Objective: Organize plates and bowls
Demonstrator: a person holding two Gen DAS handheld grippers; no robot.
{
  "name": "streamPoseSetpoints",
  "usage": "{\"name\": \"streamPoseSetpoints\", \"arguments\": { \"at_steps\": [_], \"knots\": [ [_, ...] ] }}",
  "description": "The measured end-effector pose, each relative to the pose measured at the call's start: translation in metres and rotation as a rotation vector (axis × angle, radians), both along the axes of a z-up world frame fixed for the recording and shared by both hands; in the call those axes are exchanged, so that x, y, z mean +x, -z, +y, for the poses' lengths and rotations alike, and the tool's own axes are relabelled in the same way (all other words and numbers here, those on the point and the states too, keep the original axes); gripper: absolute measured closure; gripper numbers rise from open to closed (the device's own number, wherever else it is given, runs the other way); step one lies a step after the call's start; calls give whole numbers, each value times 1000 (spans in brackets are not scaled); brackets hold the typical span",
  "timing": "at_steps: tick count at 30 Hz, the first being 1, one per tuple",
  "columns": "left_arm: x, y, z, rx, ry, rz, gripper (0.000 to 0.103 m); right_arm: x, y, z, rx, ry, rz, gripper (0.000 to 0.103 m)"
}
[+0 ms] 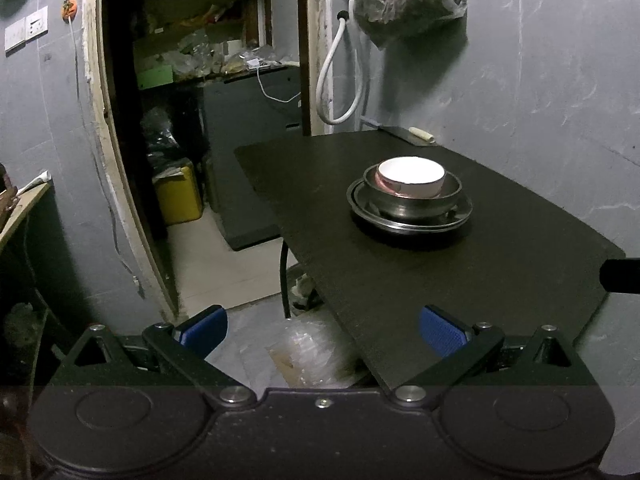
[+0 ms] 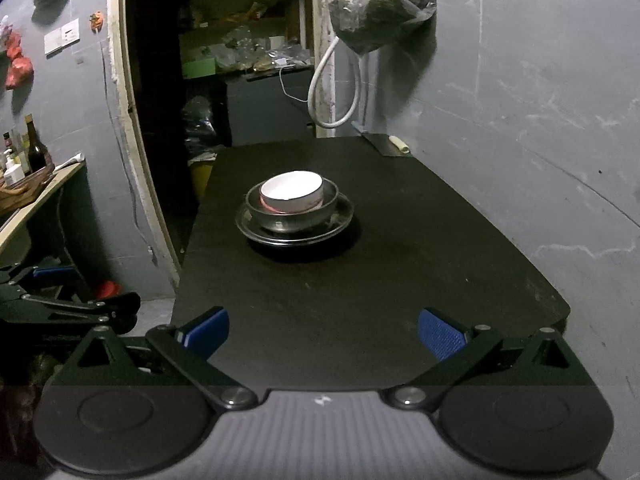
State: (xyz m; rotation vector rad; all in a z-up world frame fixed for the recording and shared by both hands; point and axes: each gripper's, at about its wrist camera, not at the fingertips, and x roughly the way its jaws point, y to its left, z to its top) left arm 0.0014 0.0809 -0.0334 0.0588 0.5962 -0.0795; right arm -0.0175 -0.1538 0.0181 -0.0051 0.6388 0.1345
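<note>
On the black table (image 1: pixel 460 280) (image 2: pixel 360 292) stands one stack: a white bowl (image 1: pixel 412 176) (image 2: pixel 292 190) nested in a steel bowl (image 1: pixel 416 202) (image 2: pixel 294 216), which sits on dark plates (image 1: pixel 408 224) (image 2: pixel 296 236). My left gripper (image 1: pixel 322 334) is open and empty, off the table's near left corner, well short of the stack. My right gripper (image 2: pixel 323 334) is open and empty over the table's near edge, the stack ahead and slightly left. The left gripper (image 2: pixel 60 300) also shows at the right wrist view's left edge.
A grey wall (image 2: pixel 520 120) runs along the table's right side, with a hanging plastic bag (image 1: pixel 408 0) (image 2: pixel 380 4) and a white hose (image 1: pixel 340 80). A dark doorway (image 1: pixel 200 120) with cluttered shelves opens behind. A shelf with bottles (image 2: pixel 24 156) stands at left. Plastic wrap (image 1: pixel 296 352) lies on the floor.
</note>
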Motion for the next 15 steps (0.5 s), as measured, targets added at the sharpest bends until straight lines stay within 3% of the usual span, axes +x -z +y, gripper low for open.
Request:
{"name": "streamPoseSetpoints", "arguments": {
  "at_steps": [15],
  "knots": [
    [-23, -10, 8, -14, 21, -51, 1, -4, 1, 3, 12, 13, 10, 0]
  ]
}}
